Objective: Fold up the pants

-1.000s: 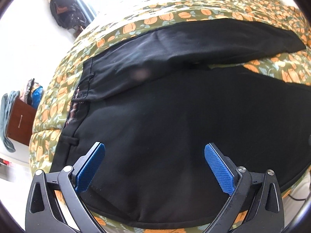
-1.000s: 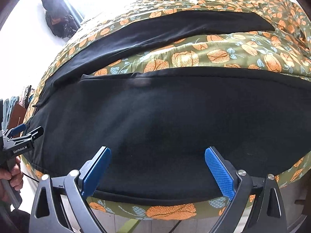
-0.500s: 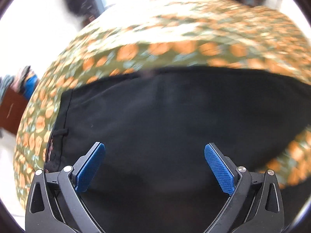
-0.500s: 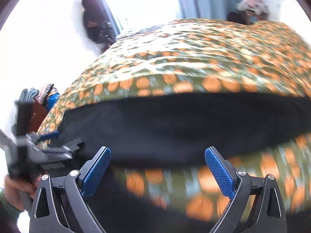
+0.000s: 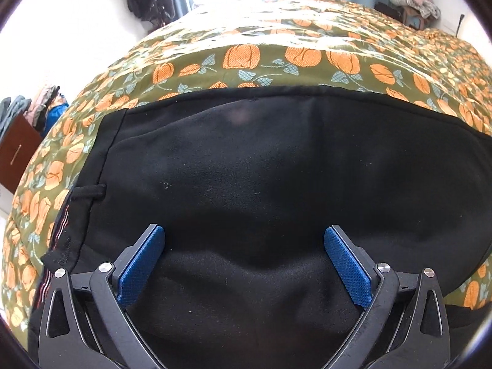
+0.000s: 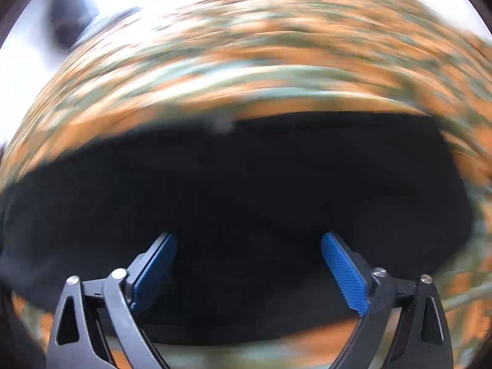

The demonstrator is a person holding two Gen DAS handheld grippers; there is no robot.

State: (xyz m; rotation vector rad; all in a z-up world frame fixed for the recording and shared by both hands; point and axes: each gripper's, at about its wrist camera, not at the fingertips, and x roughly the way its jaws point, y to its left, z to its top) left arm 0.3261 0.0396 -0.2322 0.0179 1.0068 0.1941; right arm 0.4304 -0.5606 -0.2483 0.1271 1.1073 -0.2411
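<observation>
Waistband (image 5: 66, 233) with its belt loop sits at the left of the left wrist view, so the black pants (image 5: 261, 169) lie flat on the pumpkin-print bedspread (image 5: 292, 58), seemingly leg over leg. The left gripper (image 5: 244, 264) hovers spread wide, cloth between and beyond its fingers, ungripped. The right gripper (image 6: 247, 269), in a blurred view, is likewise spread above the dark fabric.

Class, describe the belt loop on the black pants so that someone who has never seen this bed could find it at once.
Start with the bed's green bedspread printed with orange pumpkins, and find the black pants lying across it. Follow their left edge, the waistband, forward. The belt loop is a short black strap crossing that band, just above the striped inner lining, the only raised strip on the plain cloth.
</observation>
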